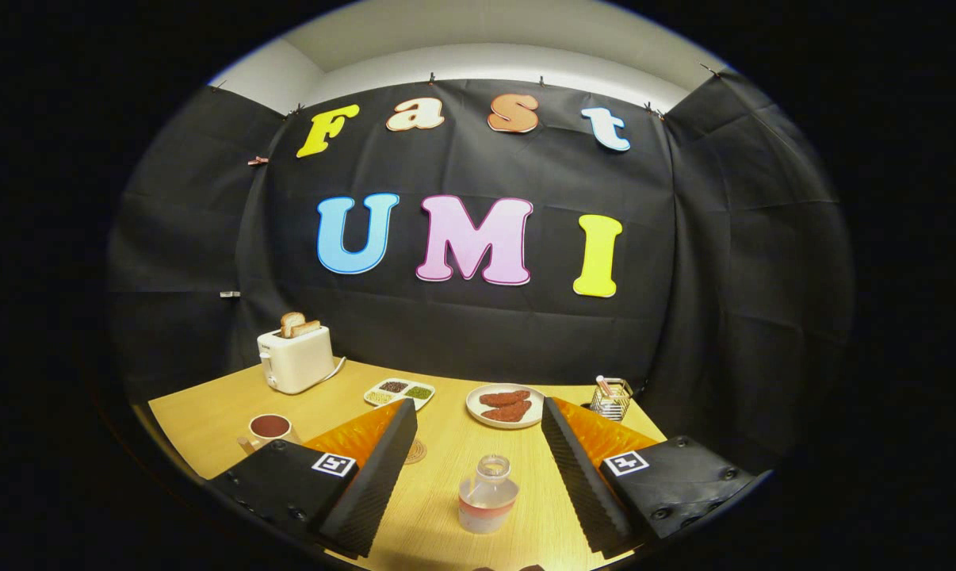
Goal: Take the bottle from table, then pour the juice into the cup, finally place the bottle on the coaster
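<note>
Now claw (478,464) spread wide, bottle (487,495) upright on table (208,416) between fingers, untouched; cup (269,429) beyond left finger.

The gripper view looks forward from above the tool (478,464), low over the table (208,420), facing the wall.

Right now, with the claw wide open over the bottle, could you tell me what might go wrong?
1. The bottle has no cap, so a knock from either finger could spill juice.
2. The cup looks already full; pouring may overflow it.
3. The coaster sits partly hidden behind the left finger, making placement harder to judge.
</note>
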{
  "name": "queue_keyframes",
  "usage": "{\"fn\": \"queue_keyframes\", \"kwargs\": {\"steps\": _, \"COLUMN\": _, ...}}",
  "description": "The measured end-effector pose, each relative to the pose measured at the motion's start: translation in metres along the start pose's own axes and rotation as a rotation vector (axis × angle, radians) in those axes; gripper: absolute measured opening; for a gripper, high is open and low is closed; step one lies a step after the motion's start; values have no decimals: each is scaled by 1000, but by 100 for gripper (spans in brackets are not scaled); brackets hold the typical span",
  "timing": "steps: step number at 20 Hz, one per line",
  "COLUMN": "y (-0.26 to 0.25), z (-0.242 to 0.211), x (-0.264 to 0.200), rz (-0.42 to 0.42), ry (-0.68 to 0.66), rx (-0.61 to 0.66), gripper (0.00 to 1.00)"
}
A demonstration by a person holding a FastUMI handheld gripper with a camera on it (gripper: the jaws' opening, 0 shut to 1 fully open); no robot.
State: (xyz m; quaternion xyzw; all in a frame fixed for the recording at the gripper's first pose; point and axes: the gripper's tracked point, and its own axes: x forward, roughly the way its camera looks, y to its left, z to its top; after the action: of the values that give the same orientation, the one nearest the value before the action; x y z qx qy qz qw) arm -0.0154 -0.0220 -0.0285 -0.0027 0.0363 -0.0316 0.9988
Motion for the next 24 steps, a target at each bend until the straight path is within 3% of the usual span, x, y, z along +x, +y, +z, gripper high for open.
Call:
{"fn": "queue_keyframes", "kwargs": {"steps": 12, "y": 2, "z": -24, "x": 22, "rz": 15, "ry": 21, "rx": -23, "gripper": 97}}
{"fn": "queue_keyframes", "kwargs": {"steps": 24, "y": -3, "z": -96, "x": 48, "rz": 6, "ry": 113, "rx": -8, "gripper": 97}}
